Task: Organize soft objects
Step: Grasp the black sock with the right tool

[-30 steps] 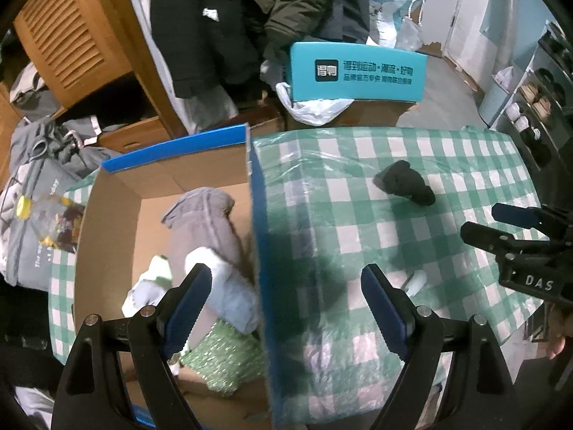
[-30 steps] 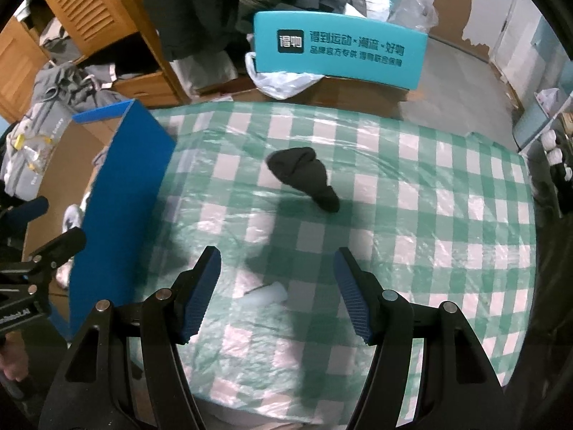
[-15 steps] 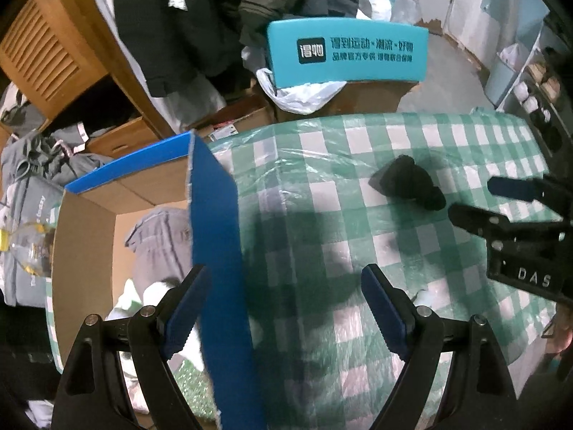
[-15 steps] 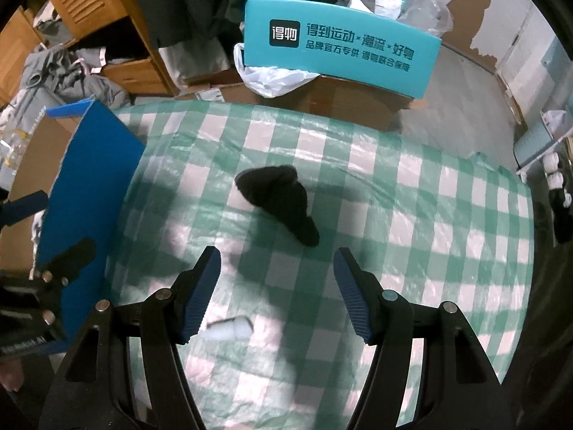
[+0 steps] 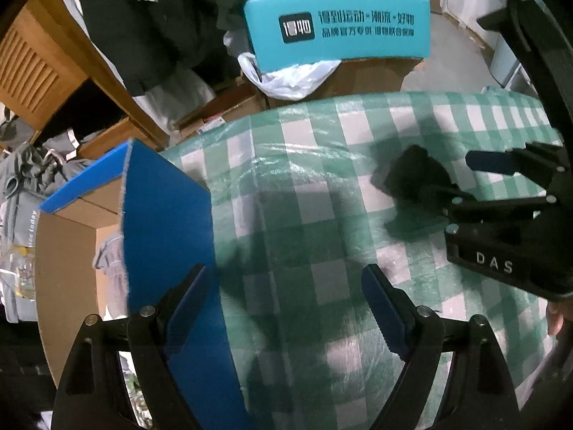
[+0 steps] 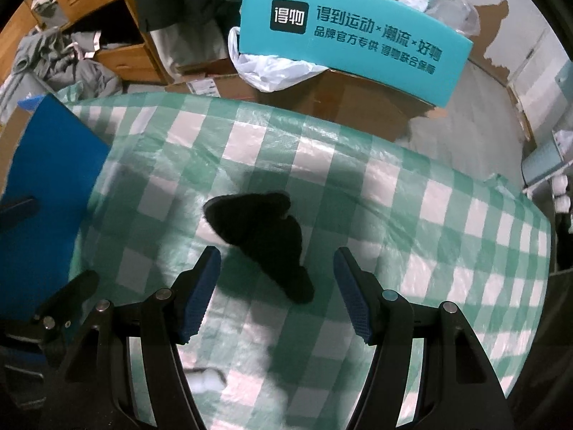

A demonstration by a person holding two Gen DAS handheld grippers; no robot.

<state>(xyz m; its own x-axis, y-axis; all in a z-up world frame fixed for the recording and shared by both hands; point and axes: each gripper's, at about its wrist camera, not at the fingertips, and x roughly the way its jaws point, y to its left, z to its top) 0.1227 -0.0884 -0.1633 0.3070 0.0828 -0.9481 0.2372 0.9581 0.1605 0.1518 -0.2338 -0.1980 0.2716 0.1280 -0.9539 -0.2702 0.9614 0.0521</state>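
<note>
A black sock (image 6: 266, 238) lies on the green checked tablecloth (image 6: 412, 215). My right gripper (image 6: 275, 294) is open and empty, its blue pads either side of the sock's near end, just above it. In the left wrist view the sock (image 5: 412, 179) is partly behind the right gripper (image 5: 508, 193). My left gripper (image 5: 283, 308) is open and empty over the cloth, beside the blue wall of the cardboard box (image 5: 161, 236). A grey soft item (image 5: 109, 261) shows inside the box. A small white soft piece (image 6: 206, 383) lies near the table's front.
A teal printed box (image 6: 351, 43) and a white plastic bag (image 6: 272, 68) stand on cartons beyond the table's far edge. Dark coats (image 5: 150, 18) hang behind. A wooden cabinet (image 5: 32, 68) and grey clothes are at the left.
Both grippers have moved forward and right. The left one has left the box and is now over the cloth. The right one has closed in on the black sock.
</note>
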